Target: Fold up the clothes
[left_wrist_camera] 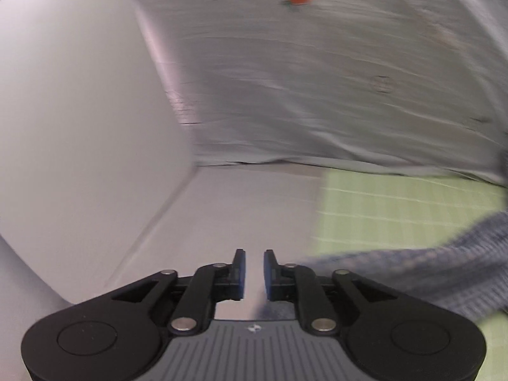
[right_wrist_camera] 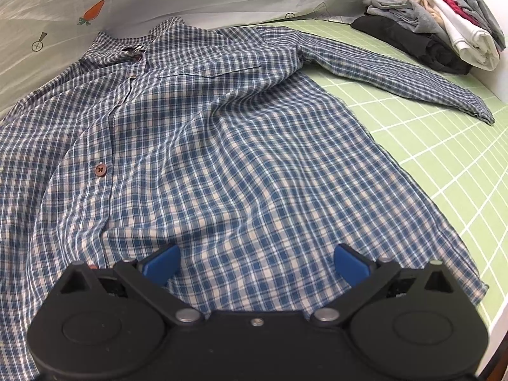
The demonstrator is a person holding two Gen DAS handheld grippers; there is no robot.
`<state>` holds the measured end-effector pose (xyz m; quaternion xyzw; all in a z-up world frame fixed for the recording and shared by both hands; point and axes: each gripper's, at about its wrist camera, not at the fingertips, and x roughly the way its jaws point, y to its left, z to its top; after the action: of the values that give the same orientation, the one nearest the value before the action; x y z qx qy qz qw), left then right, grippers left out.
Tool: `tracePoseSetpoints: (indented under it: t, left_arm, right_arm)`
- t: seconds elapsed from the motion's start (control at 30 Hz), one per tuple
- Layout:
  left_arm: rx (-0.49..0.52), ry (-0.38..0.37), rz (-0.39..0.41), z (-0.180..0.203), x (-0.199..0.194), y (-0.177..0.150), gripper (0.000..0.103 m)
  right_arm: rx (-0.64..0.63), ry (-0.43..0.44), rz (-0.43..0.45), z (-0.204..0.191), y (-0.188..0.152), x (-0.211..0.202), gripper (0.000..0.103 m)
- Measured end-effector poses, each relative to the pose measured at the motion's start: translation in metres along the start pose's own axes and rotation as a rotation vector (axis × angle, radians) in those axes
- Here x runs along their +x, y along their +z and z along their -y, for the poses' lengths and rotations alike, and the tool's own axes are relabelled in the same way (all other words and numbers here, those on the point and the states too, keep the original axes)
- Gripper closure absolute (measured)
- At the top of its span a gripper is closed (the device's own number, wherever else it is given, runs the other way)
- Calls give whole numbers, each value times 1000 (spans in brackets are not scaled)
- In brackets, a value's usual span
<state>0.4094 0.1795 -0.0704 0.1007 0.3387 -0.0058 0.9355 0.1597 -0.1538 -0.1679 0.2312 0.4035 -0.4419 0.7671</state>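
The right gripper (right_wrist_camera: 255,262) tilts steeply down over the lower front of the plaid shirt (right_wrist_camera: 197,146), jaws spread wide and empty — the shirt lies face up on the green grid mat (right_wrist_camera: 444,165), one sleeve stretched toward a pile of folded clothes (right_wrist_camera: 438,22). The left gripper (left_wrist_camera: 254,274) angles down over bare table (left_wrist_camera: 222,209), jaws a narrow gap apart with nothing between them — blurred blue fabric (left_wrist_camera: 428,273) lies just beside its right finger.

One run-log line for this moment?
shirt: spread flat | left tongs: narrow gap, empty | right tongs: open above hem | pile: far corner
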Motion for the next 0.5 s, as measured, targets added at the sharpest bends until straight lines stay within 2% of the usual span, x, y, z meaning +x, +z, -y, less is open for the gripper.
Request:
tracePoseSetpoints:
  t: [0.13,0.27,0.33,0.4,0.5]
  left_arm:
    - [-116,-36,-46,-23,2,-14,65]
    - [-195,-41,-121,-48,-6,-47,55]
    - [-274,-54,-176,-64,-8,-66,41]
    - [-361,-109,-248,-77,-4,-88,39]
    - [-374,-117,-316,-81,-3,-109,39]
  right_arm:
    - [4,-2,-5,-1,1,0,0]
    - [15,-9,-3,-3,1,0,0]
    - [21,-13,2,-4,1,1,0]
    - [26,-17,8,-5,1,1,0]
    - [33,-21,13,-6,3,2,0]
